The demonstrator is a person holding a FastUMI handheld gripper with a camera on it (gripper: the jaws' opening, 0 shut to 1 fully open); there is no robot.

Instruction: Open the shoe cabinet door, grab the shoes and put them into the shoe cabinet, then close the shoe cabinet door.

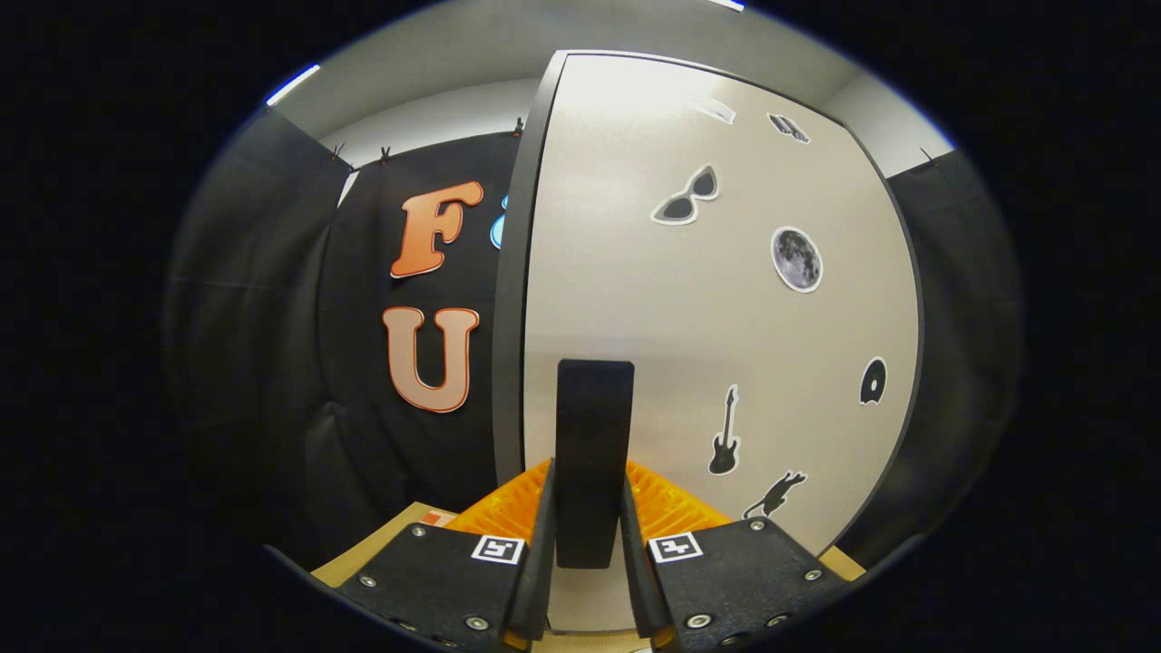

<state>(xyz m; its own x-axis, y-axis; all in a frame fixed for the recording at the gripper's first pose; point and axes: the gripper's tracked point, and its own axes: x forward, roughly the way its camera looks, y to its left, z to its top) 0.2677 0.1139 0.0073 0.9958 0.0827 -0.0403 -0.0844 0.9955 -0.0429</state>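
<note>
While held: the gripper (591,508) was clamped on the dark handle (594,453).
Door (726,317): pale, just beyond the fingers.
Risk: pulling askew could slip the handle free.

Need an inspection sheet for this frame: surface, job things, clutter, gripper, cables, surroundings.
Surface: a tan floor or board strip shows low beside the fingers.
Job's things: pale shoe cabinet door with a dark edge, seen from close up; its black upright handle stands between the fingers. Whether the door is ajar cannot be told. Shoes: nothing seen.
Clutter: stickers on the door, including sunglasses, a moon, a guitar and a cat.
Gripper: gripper closed around the handle, both fingers pressing its sides.
Cables: nothing seen.
Surroundings: black cloth booth wall on both sides of the cabinet, pale ceiling above.
</note>
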